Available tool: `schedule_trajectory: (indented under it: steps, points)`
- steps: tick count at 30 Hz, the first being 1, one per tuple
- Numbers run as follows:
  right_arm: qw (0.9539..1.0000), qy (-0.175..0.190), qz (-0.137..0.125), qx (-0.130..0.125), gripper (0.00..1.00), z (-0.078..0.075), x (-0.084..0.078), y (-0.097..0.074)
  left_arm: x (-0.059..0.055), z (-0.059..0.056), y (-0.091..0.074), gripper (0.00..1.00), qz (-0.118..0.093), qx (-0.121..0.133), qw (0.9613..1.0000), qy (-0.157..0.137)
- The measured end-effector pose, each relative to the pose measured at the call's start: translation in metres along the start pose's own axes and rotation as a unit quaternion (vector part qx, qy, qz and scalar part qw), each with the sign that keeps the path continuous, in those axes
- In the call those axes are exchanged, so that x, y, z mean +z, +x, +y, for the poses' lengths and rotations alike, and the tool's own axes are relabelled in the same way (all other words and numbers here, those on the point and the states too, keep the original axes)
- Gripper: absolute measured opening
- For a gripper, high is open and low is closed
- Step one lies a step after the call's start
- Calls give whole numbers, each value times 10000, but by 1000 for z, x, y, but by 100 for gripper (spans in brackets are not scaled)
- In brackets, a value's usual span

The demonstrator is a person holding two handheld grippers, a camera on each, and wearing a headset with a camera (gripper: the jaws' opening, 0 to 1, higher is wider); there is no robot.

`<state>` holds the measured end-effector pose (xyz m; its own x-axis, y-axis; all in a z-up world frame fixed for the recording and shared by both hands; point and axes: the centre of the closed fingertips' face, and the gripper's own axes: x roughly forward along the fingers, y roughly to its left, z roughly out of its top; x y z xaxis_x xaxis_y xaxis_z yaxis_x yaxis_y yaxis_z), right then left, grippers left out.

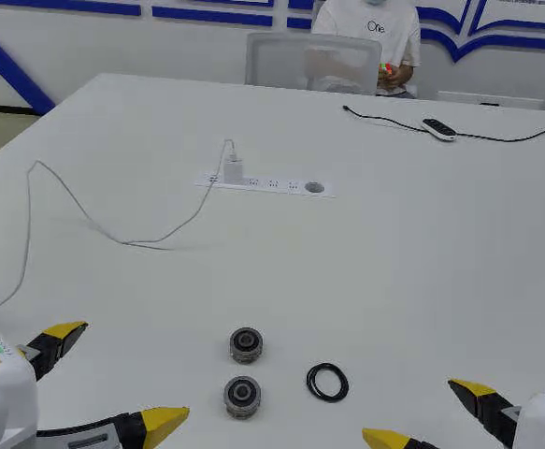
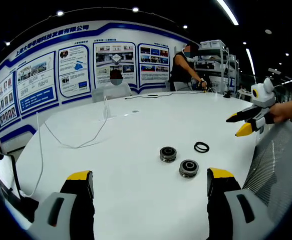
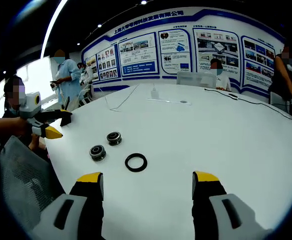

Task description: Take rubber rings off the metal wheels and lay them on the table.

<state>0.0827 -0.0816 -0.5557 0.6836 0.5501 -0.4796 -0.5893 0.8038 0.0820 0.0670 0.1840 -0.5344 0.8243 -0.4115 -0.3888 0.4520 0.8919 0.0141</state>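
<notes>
Two metal wheels lie on the white table [image 1: 394, 243]: the far wheel [image 1: 246, 343] [image 2: 168, 154] [image 3: 114, 138] and the near wheel [image 1: 242, 395] [image 2: 189, 168] [image 3: 97, 152]. A loose black rubber ring [image 1: 327, 382] [image 2: 201, 147] [image 3: 136, 162] lies flat to their right. My left gripper [image 1: 113, 379] [image 2: 151, 182] [image 3: 56, 125] is open at the lower left, clear of the wheels. My right gripper [image 1: 431, 413] [image 3: 147, 184] [image 2: 238, 124] is open at the lower right, nothing between its jaws.
A white power strip [image 1: 265, 182] with a plugged charger [image 1: 232, 169] sits mid-table, its white cable [image 1: 85, 217] looping left. A black remote [image 1: 439, 128] and black cord lie far right. A person sits behind a chair [image 1: 305, 62] at the far edge; other people stand around.
</notes>
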Motion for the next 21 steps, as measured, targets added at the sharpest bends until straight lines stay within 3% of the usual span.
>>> schedule_trajectory:
  steps: [21]
  points:
    - [9997, 225, -8, 78, 74, -2, 2, 2, -6, -1, 0, 95, 109, -39, 9999, 1]
